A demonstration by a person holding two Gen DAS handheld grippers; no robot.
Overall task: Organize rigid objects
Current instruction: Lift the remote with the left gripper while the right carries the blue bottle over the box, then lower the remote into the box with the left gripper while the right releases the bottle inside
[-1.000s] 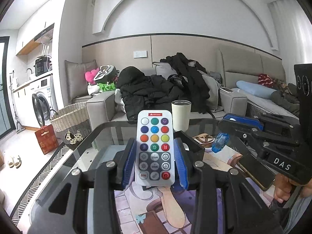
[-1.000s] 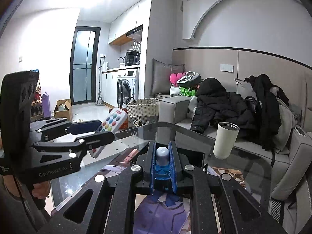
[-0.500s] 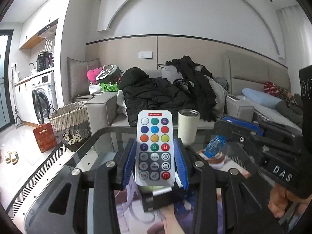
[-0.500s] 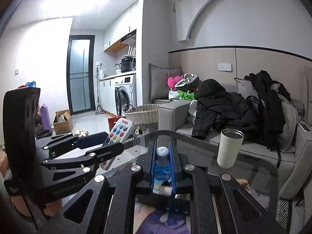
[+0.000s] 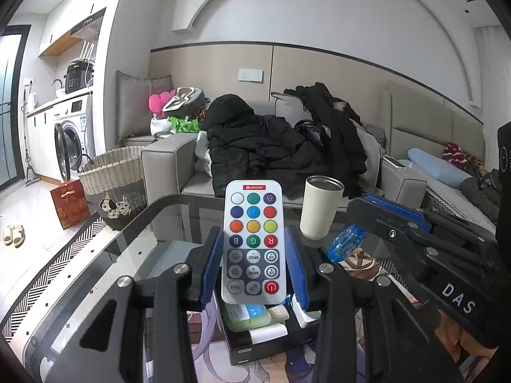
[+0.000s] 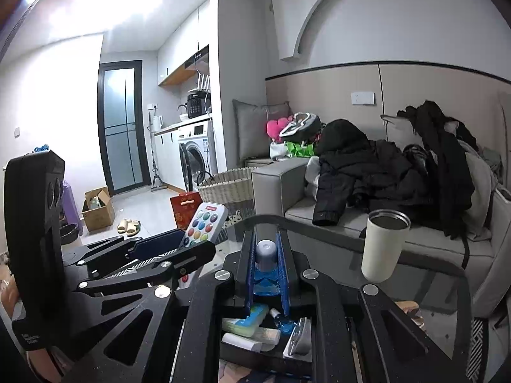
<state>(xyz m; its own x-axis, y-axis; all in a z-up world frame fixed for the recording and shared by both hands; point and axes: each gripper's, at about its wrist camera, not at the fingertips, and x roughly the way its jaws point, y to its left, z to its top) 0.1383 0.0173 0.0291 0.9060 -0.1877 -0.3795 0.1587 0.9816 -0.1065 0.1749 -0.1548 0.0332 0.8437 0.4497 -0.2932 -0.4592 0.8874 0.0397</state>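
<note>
The left hand-held gripper (image 5: 254, 266) clamped a white remote (image 5: 254, 242) upright between its blue pads; the right hand-held gripper (image 6: 266, 271) pinched a small blue bottle (image 6: 265, 266) — both held over a black box (image 5: 255, 335) of small items beneath them on the glass tabletop (image 5: 105, 274).

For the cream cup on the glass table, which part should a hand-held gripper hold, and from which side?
Grip the cup across its straight wall, about mid-height, coming in level from the near side. It stands upright with its mouth open and apart from the other things, so the wall is free there. Probably the jaws must open wide. Both hand-held grippers are full now: the left holds the remote, the right a blue bottle.
</note>
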